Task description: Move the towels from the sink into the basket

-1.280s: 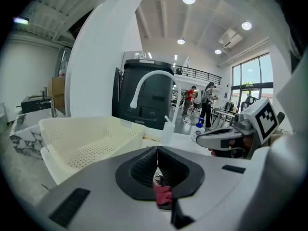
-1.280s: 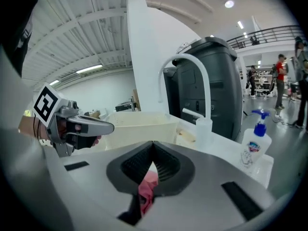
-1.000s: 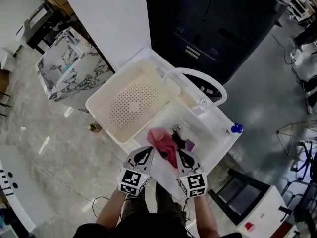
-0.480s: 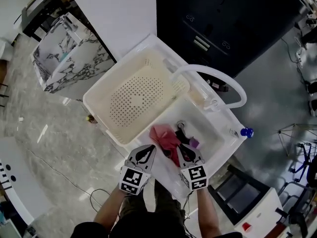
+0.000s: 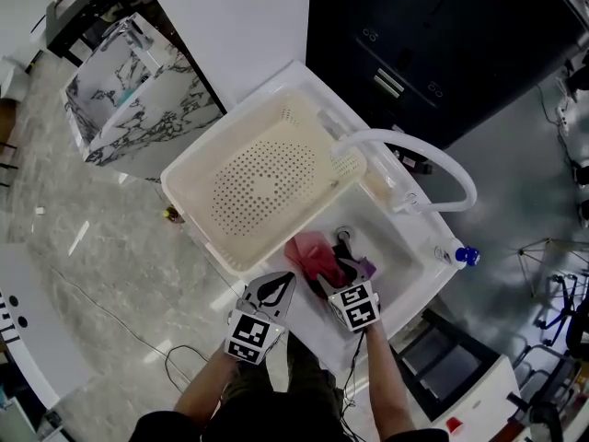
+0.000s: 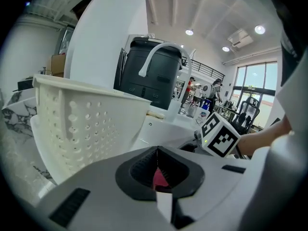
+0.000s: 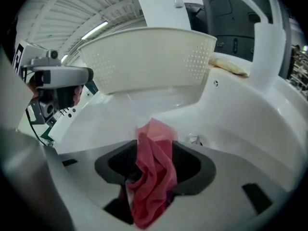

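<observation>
The right hand-held gripper [image 5: 333, 279] dips into the sink [image 5: 405, 245]; its jaws have just been opening and stand wide apart, the pink towel [image 5: 308, 251] bunched loosely between them; a purple cloth [image 5: 365, 267] lies at the towel's 3 o'clock. The left hand-held gripper [image 5: 276, 290], jaws together on nothing, hovers at the sink's 8 o'clock rim; the basket [image 5: 195, 179] sits at the sink's 10 o'clock.

Open lab hall here: freestanding white plastic sink unit [image 5: 398, 239] on polished grey floor [image 5: 120, 274], thin black cable [image 5: 175, 362] looping just beside it.
</observation>
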A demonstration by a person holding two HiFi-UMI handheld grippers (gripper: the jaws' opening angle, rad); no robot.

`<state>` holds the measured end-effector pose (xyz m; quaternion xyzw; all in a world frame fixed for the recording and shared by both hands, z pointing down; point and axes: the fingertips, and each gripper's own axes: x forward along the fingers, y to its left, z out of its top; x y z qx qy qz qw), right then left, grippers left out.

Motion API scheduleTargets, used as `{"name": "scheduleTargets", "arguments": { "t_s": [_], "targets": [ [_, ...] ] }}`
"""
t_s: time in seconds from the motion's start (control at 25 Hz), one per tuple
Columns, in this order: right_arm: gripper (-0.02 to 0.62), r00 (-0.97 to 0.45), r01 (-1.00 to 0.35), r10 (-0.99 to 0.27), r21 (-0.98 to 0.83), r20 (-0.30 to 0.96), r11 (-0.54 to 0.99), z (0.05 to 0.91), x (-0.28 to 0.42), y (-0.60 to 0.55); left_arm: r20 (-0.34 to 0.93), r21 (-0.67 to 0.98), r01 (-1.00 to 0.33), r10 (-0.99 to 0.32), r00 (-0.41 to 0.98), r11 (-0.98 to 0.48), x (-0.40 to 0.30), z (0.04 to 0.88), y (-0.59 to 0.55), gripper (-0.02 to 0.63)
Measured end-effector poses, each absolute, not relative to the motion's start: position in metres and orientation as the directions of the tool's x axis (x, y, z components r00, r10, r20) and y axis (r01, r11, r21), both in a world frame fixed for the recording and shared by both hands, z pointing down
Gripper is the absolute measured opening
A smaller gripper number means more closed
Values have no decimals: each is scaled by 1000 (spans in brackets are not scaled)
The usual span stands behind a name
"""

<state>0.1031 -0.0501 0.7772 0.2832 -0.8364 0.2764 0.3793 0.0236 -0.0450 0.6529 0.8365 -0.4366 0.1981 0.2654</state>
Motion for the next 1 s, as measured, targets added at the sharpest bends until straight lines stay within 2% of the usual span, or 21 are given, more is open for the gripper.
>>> {"name": "scheduleTargets", "arguments": {
  "t_s": [0.52, 0.68, 1.0],
  "targets": [
    [227, -484, -691, -170, -256, 858, 676, 814, 106, -39, 572, 291, -828, -606, 552, -479, 23, 659, -33, 8],
    [85, -456, -705, -203, -213, 866, 676, 813, 112, -39, 568, 291, -829, -611, 551, -477, 21, 657, -32, 8],
    [46, -462, -731, -265, -194, 847, 654, 805, 115, -44, 561, 284, -824, -612, 557, -490, 19, 650, -29, 8]
  ]
}}
